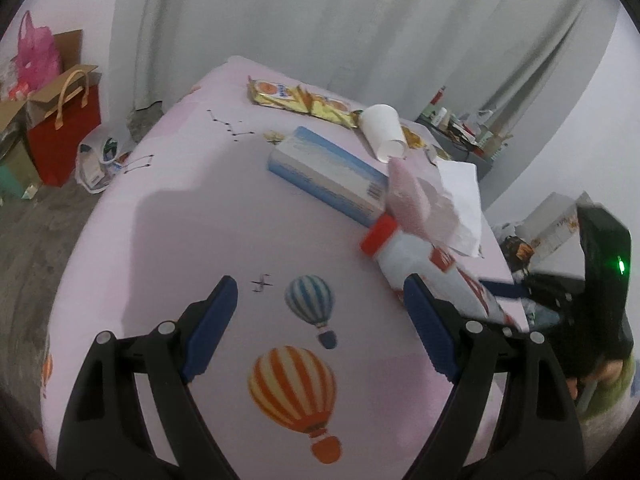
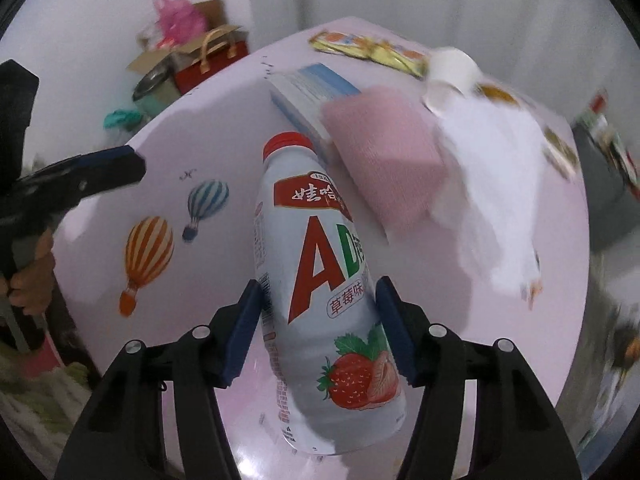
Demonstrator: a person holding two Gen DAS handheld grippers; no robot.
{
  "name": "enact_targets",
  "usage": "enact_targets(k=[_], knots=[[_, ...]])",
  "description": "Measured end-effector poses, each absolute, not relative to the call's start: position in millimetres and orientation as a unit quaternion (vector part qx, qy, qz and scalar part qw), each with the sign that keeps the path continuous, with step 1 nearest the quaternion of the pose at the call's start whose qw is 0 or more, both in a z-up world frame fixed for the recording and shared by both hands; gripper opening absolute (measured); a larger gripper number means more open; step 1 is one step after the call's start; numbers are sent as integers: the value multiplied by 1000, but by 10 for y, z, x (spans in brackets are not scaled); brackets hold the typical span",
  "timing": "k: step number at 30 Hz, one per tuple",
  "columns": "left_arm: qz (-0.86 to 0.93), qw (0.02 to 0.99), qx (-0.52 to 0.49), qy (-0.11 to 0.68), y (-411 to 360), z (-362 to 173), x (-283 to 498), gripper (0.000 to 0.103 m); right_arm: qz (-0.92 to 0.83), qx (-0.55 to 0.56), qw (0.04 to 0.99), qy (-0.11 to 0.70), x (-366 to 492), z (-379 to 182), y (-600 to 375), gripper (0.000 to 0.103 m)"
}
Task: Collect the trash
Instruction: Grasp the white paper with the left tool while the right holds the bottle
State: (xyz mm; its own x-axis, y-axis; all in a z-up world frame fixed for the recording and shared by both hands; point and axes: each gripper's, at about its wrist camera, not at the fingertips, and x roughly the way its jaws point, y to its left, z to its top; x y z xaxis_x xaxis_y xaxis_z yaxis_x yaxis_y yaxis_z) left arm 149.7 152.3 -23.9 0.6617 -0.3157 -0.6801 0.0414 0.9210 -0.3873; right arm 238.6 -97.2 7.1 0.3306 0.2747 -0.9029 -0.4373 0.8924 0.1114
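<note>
The strawberry milk-drink bottle, white with a red cap, sits between the two blue pads of the right claw, which press its sides near mid-body; cap points to 12 o'clock in the right wrist view. Whether liquid is inside cannot be told. A white paper cup lies tipped on its side at 1 o'clock in the left wrist view, mouth toward the camera, contents not visible. Just below it lie a blue-and-white carton, a pink cloth and white tissue; yellow snack wrappers lie at 12 o'clock. All rest on a pink worktop printed with balloons.

The left claw hovers over the worktop, spread wide, holding nothing, with the bottle's cap end just beyond its right finger. A red gift bag stands on the floor at 9 o'clock.
</note>
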Motion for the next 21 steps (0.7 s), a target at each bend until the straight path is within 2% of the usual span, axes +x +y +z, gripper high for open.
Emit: enact_targets(k=[11,17,21], knots=[[-218,893,-88,384,667,130,1945,80,51,32,841,538,1731,32,-2110,57],[-279,877,59,388,-366,142,2456,80,29,117,845,521,1688,-26,-2495,57],[-241,871,137,405,-797,-26,2836,80,33,134,847,514,1688,-67,-2519,57]])
